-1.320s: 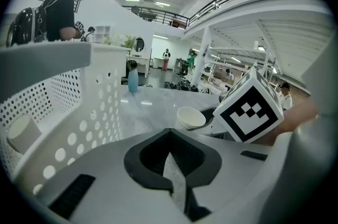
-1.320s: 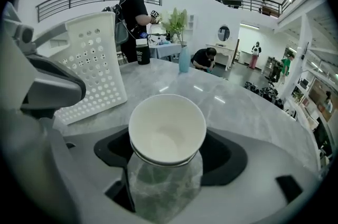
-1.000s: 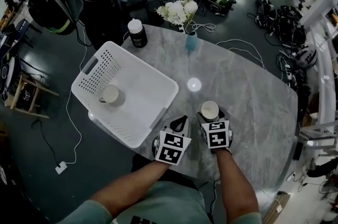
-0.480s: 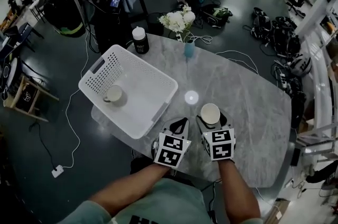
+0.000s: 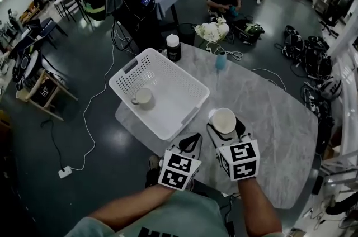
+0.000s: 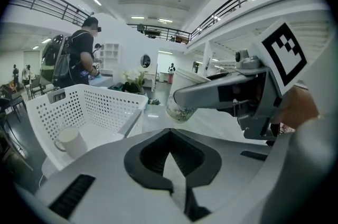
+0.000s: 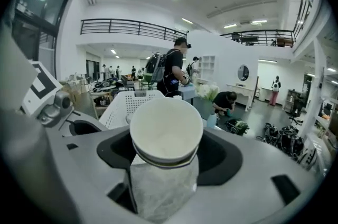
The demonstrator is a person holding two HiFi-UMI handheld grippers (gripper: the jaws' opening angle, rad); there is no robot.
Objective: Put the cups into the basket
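Since a second ago both grippers have risen. The right gripper (image 5: 225, 131) has lifted the white cup (image 5: 224, 118), jaws clenched on its sides, apparently clear of the table (image 5: 268, 118) near its front edge and just beside the white basket (image 5: 173, 90). On the left gripper (image 5: 192, 141) the jaws are pressed together, empty. A white mug (image 5: 142, 96) remains inside the basket.

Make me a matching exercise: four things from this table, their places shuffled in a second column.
1. black jar with white lid
2. white mug with handle
3. small blue vase
4. white handleless cup

A. inside the white perforated plastic basket
B. held in the fingers of the right gripper
C. on the grey marble table, by that basket's far corner
D. beside the white flowers

Pairs: 1-C, 2-A, 3-D, 4-B
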